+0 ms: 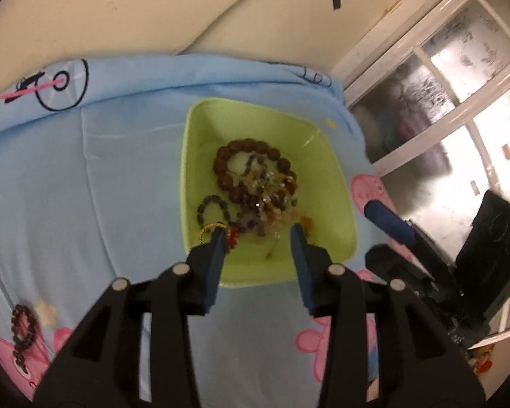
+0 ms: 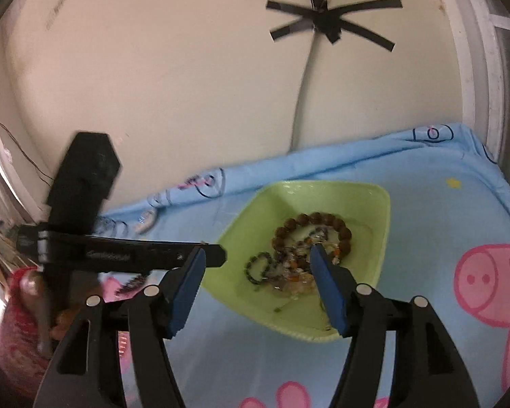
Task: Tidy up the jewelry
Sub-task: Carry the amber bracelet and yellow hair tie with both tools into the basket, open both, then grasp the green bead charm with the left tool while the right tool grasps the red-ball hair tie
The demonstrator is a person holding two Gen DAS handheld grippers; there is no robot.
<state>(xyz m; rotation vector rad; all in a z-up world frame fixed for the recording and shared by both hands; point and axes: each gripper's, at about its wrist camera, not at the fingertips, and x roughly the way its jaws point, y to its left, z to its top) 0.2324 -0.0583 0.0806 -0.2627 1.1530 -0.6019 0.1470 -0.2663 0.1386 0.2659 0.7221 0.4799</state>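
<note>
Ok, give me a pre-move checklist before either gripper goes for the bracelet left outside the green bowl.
1. Left gripper open, nothing between its blue fingers: ok.
2. Right gripper open and empty: ok.
3. Square light-green plastic bowl upright on the blue cartoon-print cloth: ok.
4. Large brown wooden bead bracelet and the other jewelry lying inside the bowl: ok.
5. Small dark bead bracelet still out on the cloth: not ok.
6. Gold chain free of the left finger: cannot tell.
</note>
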